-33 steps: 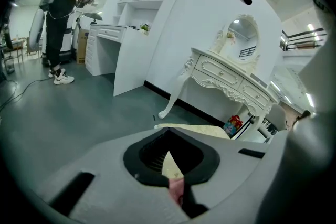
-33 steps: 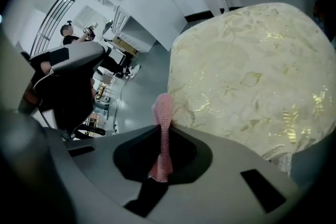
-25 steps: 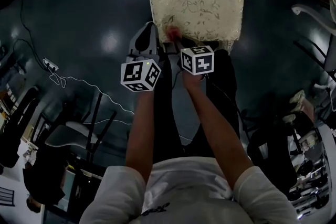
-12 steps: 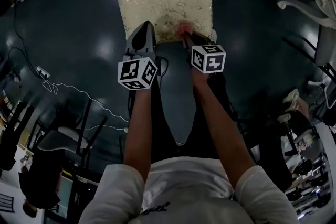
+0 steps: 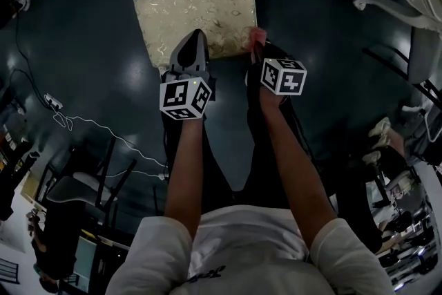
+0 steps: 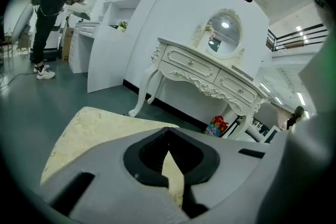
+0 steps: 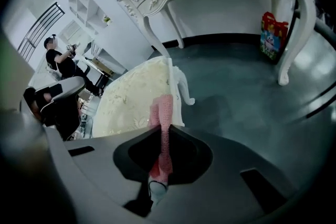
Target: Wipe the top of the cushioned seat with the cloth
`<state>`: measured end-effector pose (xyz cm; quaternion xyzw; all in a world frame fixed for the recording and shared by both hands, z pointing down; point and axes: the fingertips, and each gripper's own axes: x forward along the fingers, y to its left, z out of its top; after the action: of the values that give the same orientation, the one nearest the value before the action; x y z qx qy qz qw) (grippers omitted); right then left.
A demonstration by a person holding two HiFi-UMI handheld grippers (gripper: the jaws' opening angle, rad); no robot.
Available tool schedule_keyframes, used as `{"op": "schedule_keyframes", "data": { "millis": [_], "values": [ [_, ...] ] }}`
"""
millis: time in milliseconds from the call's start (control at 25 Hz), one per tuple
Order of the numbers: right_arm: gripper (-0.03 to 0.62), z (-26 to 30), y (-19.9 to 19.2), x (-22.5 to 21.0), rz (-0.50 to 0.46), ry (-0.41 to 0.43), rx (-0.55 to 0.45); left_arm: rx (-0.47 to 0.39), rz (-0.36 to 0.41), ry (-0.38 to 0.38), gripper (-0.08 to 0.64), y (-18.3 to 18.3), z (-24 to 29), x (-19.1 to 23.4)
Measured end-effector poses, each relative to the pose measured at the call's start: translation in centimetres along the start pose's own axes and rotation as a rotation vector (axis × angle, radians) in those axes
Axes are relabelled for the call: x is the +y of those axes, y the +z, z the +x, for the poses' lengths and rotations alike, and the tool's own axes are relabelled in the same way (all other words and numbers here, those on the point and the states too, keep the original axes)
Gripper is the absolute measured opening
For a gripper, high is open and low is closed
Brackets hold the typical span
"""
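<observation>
The cushioned seat [image 5: 197,10] is cream with a gold leaf pattern and stands on white legs over a dark floor. A pink cloth [image 5: 258,36] hangs at the seat's right near corner, pinched in my right gripper [image 5: 257,45], which is shut on it. In the right gripper view the cloth [image 7: 161,123] runs up out of the jaws beside the seat's edge [image 7: 134,97]. My left gripper [image 5: 193,41] hovers over the seat's near edge, shut and holding nothing. The seat [image 6: 94,128] fills the lower left of the left gripper view.
A white carved dressing table [image 6: 210,73] with a mirror stands beyond the seat, with a colourful bag [image 7: 273,31] under it. A person [image 6: 52,13] works at white shelves far off. A white cable [image 5: 90,124] and dark chairs [image 5: 76,190] lie to the left.
My right gripper has carried the pink cloth rightward along the seat's near edge, from left of the middle to the right corner. The left gripper stayed over the near edge.
</observation>
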<state>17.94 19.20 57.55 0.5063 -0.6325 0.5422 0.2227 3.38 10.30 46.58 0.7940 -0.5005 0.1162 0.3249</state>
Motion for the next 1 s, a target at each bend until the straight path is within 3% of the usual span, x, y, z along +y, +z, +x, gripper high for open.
{"op": "schedule_keyframes", "data": {
  "millis": [160, 280, 440, 520, 640, 800, 920, 1000],
  "values": [
    [0.023, 0.9, 0.2, -1.1, -0.006, -0.018, 0.013, -0.003, 0.009, -0.005, 0.008, 0.1, 0.0, -0.9],
    [0.023, 1.4, -0.2, -2.3, 0.049, -0.036, 0.012, 0.007, 0.024, -0.015, 0.008, 0.5, -0.5, -1.5],
    [0.021, 1.8, -0.6, -2.8, 0.107, 0.029, 0.016, 0.012, 0.041, -0.027, 0.008, 1.8, -1.2, -1.7],
    [0.021, 1.5, -0.4, -2.5, 0.062, 0.039, 0.053, 0.011, 0.048, -0.025, 0.008, 2.7, -1.7, -1.4],
    [0.021, -1.3, 2.1, -0.3, -0.106, 0.003, 0.069, 0.013, 0.037, -0.008, 0.008, 4.9, -3.3, -1.3],
    [0.022, -9.6, 9.7, 8.0, -0.29, -0.016, -0.101, -0.019, 0.027, -0.025, 0.008, 11.2, -7.5, -2.8],
    [0.023, -16.9, 18.2, 15.8, -0.401, 0.024, -0.321, -0.115, 0.079, -0.076, 0.008, 19.0, -10.0, -4.9],
    [0.023, -22.4, 23.2, 20.9, -0.408, 0.074, -0.474, -0.18, 0.13, -0.117, 0.008, 24.4, -11.8, -6.6]
  ]
}}
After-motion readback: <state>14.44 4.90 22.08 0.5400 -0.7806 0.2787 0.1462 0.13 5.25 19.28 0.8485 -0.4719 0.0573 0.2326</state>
